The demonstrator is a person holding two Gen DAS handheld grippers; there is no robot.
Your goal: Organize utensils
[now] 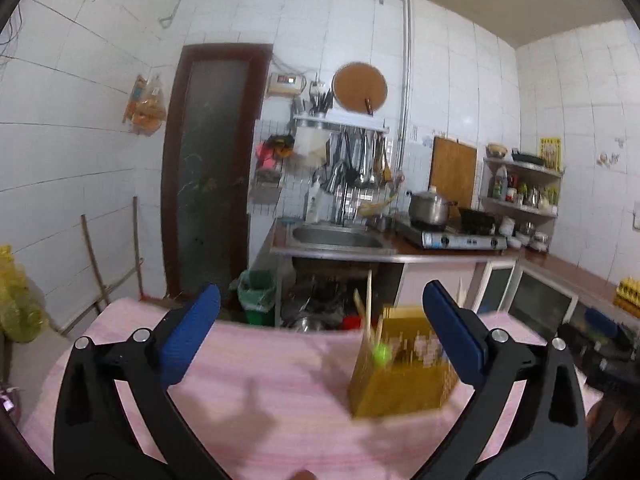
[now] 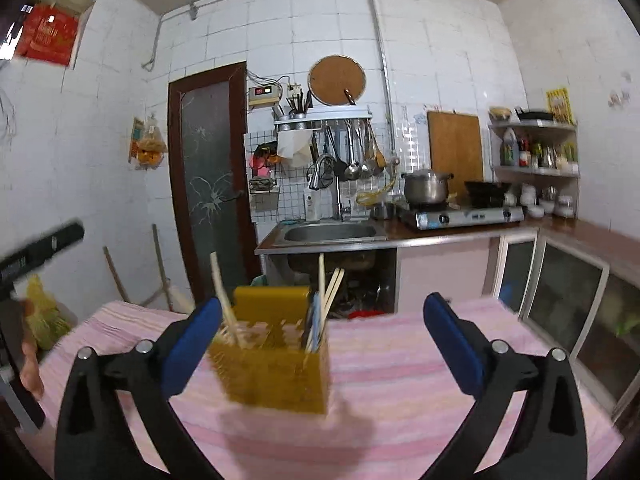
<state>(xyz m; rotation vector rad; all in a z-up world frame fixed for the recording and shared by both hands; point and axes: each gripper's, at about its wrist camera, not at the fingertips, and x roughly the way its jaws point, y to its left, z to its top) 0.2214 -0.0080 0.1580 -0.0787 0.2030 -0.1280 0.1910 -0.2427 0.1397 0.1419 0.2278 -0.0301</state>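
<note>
A yellow utensil holder (image 1: 400, 380) stands on the pink striped cloth (image 1: 260, 380) and holds several wooden chopsticks (image 1: 368, 304) and a green-tipped piece (image 1: 382, 354). My left gripper (image 1: 320, 332) is open and empty, with the holder just inside its right finger. In the right wrist view the holder (image 2: 276, 372) stands left of centre with chopsticks (image 2: 222, 296) sticking up. My right gripper (image 2: 322, 340) is open and empty, its left finger (image 2: 192, 344) close beside the holder.
The cloth-covered table (image 2: 400, 400) ends ahead of the holder. Beyond it are a sink counter (image 2: 332, 236), a gas stove with a pot (image 2: 428, 188), hanging ladles and a dark door (image 2: 212, 184). Glass cabinet doors (image 2: 568, 304) run along the right.
</note>
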